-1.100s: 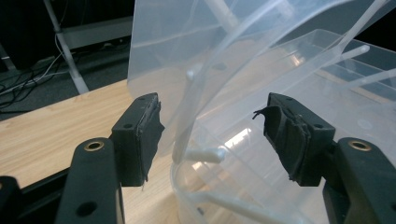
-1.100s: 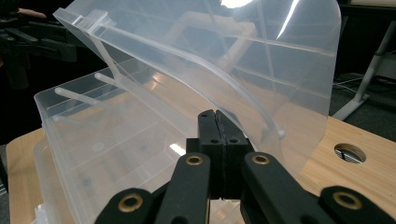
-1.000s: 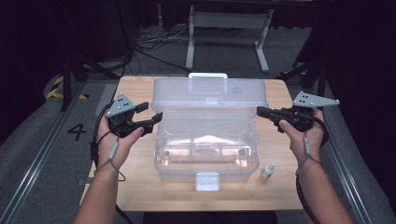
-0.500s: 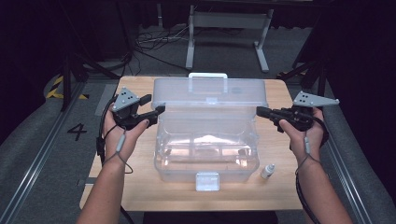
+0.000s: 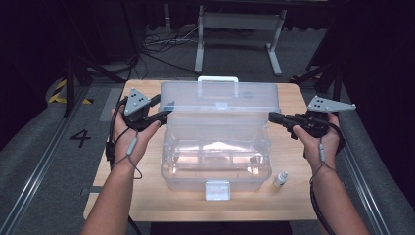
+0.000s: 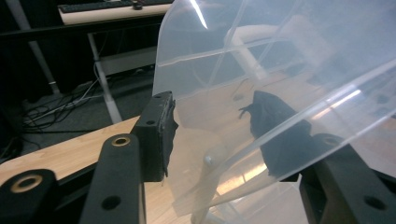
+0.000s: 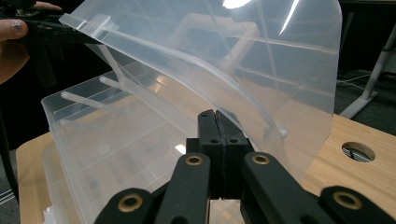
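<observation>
A clear plastic storage box [image 5: 215,159] stands mid-table with its lid [image 5: 225,98] raised. My left gripper [image 5: 162,107] is at the lid's left edge. In the left gripper view its jaws [image 6: 215,135] straddle that lid edge [image 6: 187,70]; they have just been closing and still stand apart, one jaw seen through the plastic. My right gripper [image 5: 272,117] is shut at the lid's right side. In the right gripper view its tips [image 7: 217,121] meet with nothing between them, just in front of the lid [image 7: 243,60].
A small white bottle [image 5: 280,179] stands on the wooden table [image 5: 293,205] right of the box's front corner. The box's front latch [image 5: 217,190] faces the person. A round hole [image 7: 358,151] is in the tabletop. Dark floor and metal stands lie beyond.
The left hand has shifted right and toward the far side, bringing its jaws onto the lid's left edge, and the jaws have narrowed. The right hand has not moved.
</observation>
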Tool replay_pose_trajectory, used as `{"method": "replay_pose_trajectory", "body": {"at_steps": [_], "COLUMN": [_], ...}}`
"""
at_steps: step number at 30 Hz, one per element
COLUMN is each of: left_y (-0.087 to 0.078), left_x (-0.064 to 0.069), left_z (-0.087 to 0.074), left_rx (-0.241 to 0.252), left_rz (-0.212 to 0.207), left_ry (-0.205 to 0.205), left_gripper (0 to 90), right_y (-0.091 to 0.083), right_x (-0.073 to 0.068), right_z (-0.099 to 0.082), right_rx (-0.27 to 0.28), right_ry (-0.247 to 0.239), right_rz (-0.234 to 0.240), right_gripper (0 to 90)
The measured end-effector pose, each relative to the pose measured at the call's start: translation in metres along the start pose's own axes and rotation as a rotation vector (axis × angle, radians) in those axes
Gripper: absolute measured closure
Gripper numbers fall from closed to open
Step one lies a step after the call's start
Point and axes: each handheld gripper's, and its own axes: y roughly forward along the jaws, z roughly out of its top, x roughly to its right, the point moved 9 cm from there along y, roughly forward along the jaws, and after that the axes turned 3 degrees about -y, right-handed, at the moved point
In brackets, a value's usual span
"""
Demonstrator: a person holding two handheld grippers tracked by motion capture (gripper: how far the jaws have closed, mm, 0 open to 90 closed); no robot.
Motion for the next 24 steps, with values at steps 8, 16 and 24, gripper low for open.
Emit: {"method": "replay_pose_trajectory", "body": {"at_steps": [8,16,24], "left_y": [-0.001,-0.001,0.0], "left_x": [0.0,-0.001,-0.003], "left_z": [0.005,0.008,0.01], "left_rx": [0.035,0.055,0.058], "left_rz": [0.034,0.057,0.067], "left_ry": [0.015,0.04,0.048], "left_gripper": [55.5,56.4,59.8], "right_y": [-0.002,-0.008,-0.016], "right_x": [0.0,-0.001,0.003], "right_z": [0.001,-0.002,-0.011], "right_rx": [0.01,0.023,0.03], "right_ry": [0.001,0.006,0.026], "right_rz": [-0.004,-0.003,-0.013], "right_gripper": [90.0,90.0,90.0]}}
